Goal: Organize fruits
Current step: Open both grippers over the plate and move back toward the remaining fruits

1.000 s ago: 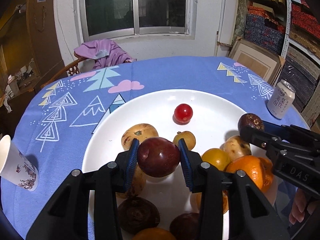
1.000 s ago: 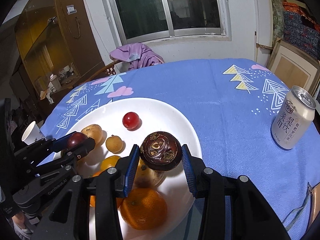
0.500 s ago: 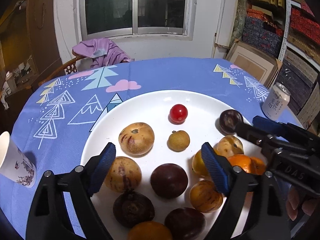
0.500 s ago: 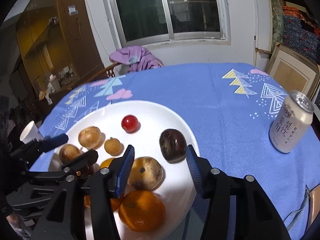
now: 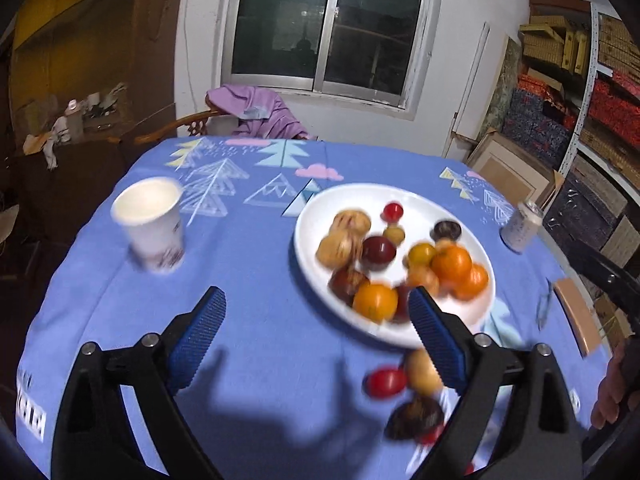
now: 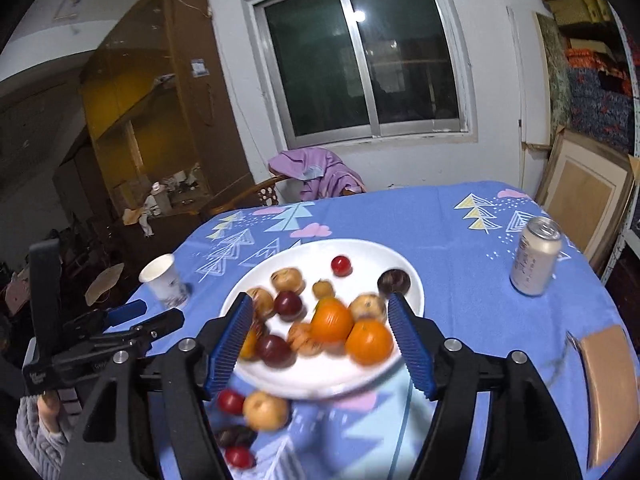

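Gaping empty, both claws — left claw [image 5: 316, 334], right claw [image 6: 320, 336] — hang above the fruit plate [image 6: 280, 380].

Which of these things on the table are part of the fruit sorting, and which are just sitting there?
Part of the job: white plate; fruit on it, such as the orange; loose fruit beside it, such as the red one.
Lying about: paper cup; drink can; purple garment.

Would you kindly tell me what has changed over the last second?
Both tools let go of their fruit. The left tool dropped its dark red plum on the plate; the right tool set down its dark brown fruit at the plate's right edge. Both have just been opening, nothing between the jaws, and have pulled back from the plate. The cup, can and other fruit stayed put.
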The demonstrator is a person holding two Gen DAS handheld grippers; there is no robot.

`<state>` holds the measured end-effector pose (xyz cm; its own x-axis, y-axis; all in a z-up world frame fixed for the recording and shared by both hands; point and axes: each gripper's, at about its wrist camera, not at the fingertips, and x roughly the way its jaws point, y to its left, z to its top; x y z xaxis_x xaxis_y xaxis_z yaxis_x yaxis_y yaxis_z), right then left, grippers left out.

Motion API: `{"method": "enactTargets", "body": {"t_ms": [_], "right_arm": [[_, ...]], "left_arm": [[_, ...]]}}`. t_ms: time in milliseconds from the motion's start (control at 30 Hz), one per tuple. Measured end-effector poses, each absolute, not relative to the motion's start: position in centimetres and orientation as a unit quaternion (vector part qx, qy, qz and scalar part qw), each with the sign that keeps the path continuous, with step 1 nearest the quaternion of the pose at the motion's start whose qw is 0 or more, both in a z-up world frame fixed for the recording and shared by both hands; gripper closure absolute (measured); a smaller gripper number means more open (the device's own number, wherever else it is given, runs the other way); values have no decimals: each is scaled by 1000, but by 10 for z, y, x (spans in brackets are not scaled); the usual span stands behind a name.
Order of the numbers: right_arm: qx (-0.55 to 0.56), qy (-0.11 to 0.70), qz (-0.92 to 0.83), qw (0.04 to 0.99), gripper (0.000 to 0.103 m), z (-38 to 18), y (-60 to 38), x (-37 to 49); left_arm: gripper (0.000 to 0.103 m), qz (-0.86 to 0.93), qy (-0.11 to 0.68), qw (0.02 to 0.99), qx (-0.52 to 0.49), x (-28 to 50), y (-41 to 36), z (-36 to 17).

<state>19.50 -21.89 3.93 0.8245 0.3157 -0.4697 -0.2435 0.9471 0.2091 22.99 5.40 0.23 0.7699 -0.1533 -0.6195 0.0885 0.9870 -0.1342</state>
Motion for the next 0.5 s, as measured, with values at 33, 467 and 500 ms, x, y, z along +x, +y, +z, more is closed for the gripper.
{"method": "enactTargets", "body": {"t_ms": [33,467,500], "right_arm": [[74,253,151,953,30,36,-219,178],[34,297,173,939,26,-24,-203,112],[26,301,176,937,26,-27,-199,110]], "left_arm": [[12,-62,332,940,-44,211,59,-1],[12,-63,361,928,-60,112,101,-43],[12,-68,362,929,-45,108,94,-44]]}}
